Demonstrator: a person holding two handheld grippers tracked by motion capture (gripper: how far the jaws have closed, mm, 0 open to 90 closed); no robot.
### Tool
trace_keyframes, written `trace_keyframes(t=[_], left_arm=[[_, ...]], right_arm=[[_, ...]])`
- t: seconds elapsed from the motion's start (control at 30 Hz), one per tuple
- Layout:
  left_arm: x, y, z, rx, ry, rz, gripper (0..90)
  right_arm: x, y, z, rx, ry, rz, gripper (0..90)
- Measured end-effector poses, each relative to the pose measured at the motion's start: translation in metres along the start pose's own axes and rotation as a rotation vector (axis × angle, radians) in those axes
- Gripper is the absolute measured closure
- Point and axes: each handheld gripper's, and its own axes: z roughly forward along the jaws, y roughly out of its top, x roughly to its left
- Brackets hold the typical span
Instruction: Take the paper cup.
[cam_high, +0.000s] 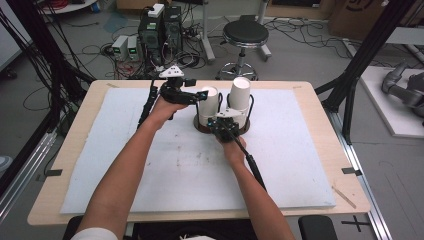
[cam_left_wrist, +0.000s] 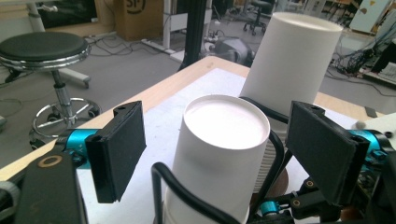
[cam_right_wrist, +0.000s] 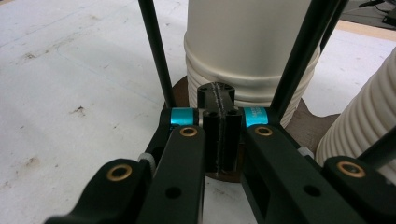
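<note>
- Nearest the bottom of the high view, two forearms reach up the frame over the white mat (cam_high: 150, 165) that covers the tabletop (cam_high: 65, 165)
- The right tool (cam_high: 223, 123), just below frame centre, has its jaws pressed together; in the right gripper view they meet on a thin edge of the brown base (cam_right_wrist: 322, 126) of the cup holder, though what exactly is pinched I cannot tell
- The left tool (cam_high: 196, 96), left of centre, stands wide, one pad on each side of the nearer cup stack (cam_left_wrist: 219, 154) and clear of it
- That stack sits upside down in the black wire holder (cam_left_wrist: 187, 196); closed bottom up, long axis upright; the taller stack (cam_left_wrist: 292, 65) stands just beside it, upper right in the left gripper view
- To do this well, I judge: close the pads evenly on the top cup's wall, just under its rim, squeeze lightly so the paper does not buckle, lift straight up along the axis, keep the base pinned
- Beyond the tabletop, a stool (cam_high: 245, 35) and computer boxes (cam_high: 160, 30) stand on the floor
</note>
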Motion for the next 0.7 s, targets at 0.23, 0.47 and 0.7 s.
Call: trace_keyframes(t=[0.23,0.47,0.7], left_arm=[[-0.006,0.001,0.018,0.028,-0.008,0.006,20.1],[-0.006,-0.002,0.025,0.055,0.002,-0.008,21.9],[-0.005,-0.002,0.023,0.062,-0.007,0.020,34.5]], right_arm=[[0.000,0.000,0.000,0.001,0.003,0.003,90.0],[-0.001,0.000,0.000,0.004,0.005,0.000,90.0],[-0.001,0.000,0.000,0.002,0.005,0.000,90.0]])
